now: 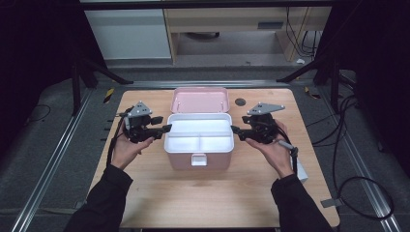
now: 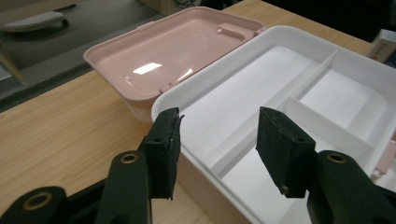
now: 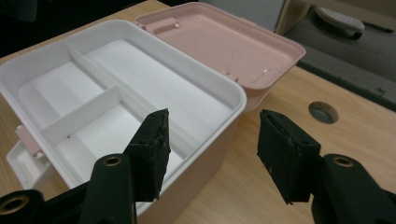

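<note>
With the pink box (image 1: 198, 153) mid-desk, lid (image 1: 200, 100) flung back toward 12 o'clock, both gaping, empty tools, left (image 1: 163, 129) and right (image 1: 235, 130), should likely straddle the white tray (image 1: 198, 126) rim evenly, then lift level.

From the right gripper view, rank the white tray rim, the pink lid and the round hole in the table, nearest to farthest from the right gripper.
Right gripper, jaws apart:
1. White tray rim, between the jaws, at the box's near edge.
2. Round hole, on the wood, right of the box.
3. Pink lid, open behind the tray.
</note>
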The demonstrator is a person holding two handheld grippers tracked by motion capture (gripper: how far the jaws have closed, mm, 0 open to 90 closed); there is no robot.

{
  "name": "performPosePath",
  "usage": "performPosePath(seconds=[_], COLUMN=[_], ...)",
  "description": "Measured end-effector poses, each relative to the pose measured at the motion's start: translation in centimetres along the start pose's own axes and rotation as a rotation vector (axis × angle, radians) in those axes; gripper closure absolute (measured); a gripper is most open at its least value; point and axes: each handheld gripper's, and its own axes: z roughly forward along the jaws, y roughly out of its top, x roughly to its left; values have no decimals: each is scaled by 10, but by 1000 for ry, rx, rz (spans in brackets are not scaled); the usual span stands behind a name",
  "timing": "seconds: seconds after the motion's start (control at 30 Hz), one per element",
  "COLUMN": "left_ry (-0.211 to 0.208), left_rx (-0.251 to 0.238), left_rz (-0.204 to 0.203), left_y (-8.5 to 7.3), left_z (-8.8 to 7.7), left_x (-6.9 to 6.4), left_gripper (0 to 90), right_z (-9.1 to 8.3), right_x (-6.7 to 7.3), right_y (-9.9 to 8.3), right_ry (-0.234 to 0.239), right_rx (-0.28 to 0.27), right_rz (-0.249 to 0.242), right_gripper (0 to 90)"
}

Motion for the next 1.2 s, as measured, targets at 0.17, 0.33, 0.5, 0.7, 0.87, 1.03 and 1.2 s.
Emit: performPosePath(seconds=[0.17, 0.33, 0.5, 0.7, 0.87, 1.03, 1.2], left_ry=[-92, -133, -172, -207, -215, -229, -247], left_rx=[59, 139, 172, 258, 338, 403, 463], left_rz=[75, 141, 182, 281, 350, 398, 421], left_y=[16, 26, 33, 43, 45, 45, 42], left_z=[3, 10, 15, 24, 33, 45, 55], left_x=[9, 18, 21, 22, 17, 10, 7], left_gripper=[466, 465, 468, 508, 584, 647, 699], right_z=[2, 9, 19, 29, 36, 45, 54], right_x=[-10, -17, -19, -18, -18, -16, -8], right_y=[17, 34, 49, 59, 61, 57, 51], right_ry=[34, 87, 132, 206, 242, 283, 325], right_rx=[-12, -3, 21, 61, 143, 236, 320], right_rz=[-93, -147, -240, -322, -369, -407, -449], right_gripper=[436, 454, 443, 466, 507, 546, 598])
